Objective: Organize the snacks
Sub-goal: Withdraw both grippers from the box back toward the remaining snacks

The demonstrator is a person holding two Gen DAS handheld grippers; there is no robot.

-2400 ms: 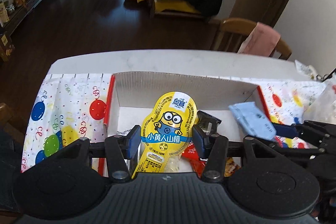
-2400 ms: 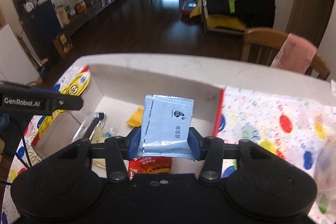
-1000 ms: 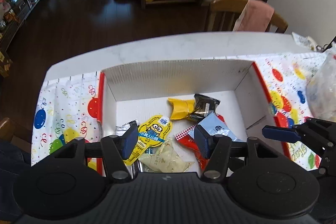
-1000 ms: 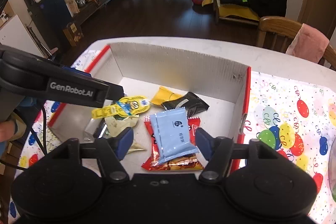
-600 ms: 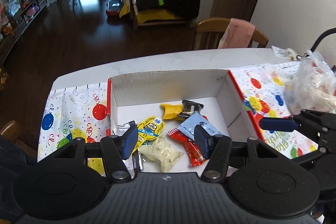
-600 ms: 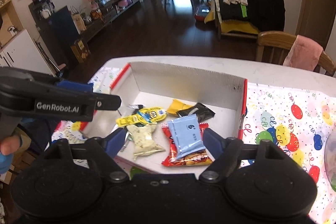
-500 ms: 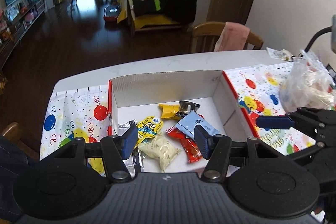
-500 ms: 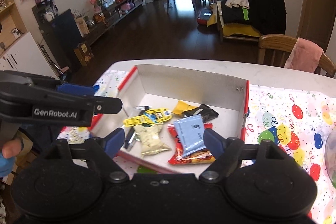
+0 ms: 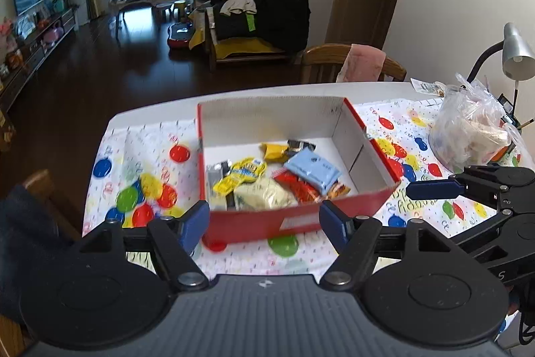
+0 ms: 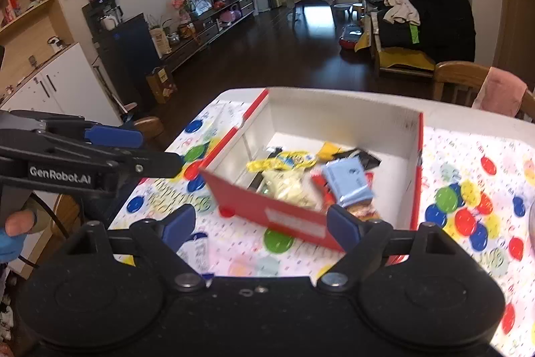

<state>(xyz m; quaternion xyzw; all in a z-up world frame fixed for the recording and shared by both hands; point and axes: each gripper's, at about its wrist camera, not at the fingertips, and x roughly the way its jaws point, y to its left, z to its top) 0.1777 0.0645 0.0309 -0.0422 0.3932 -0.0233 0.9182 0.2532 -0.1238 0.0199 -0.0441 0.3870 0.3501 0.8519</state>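
Note:
A red cardboard box (image 9: 294, 221) with a white inside stands on the balloon-print tablecloth (image 9: 140, 163). In it lie several snack packets: a yellow cartoon packet (image 9: 239, 174), a light blue packet (image 9: 312, 168), a red packet (image 9: 296, 188), a pale packet (image 9: 262, 196) and a yellow-and-black pair at the back. My left gripper (image 9: 264, 225) hangs in front of the box's near wall, its jaws opening with nothing between them. My right gripper (image 10: 260, 228) is also pulled back from the box (image 10: 267, 209), jaws opening and empty. The blue packet (image 10: 347, 181) lies inside.
A clear plastic bag (image 9: 471, 129) of goods and a desk lamp (image 9: 516, 51) stand at the table's right end. A wooden chair (image 9: 347, 62) with a pink cloth is behind the table. A hand (image 10: 16, 230) holds the left gripper's body (image 10: 67, 163).
Both grippers dropped their packets into the box, then drew back and up from it. Their jaws have spread wider, and the box's red front wall has come into view.

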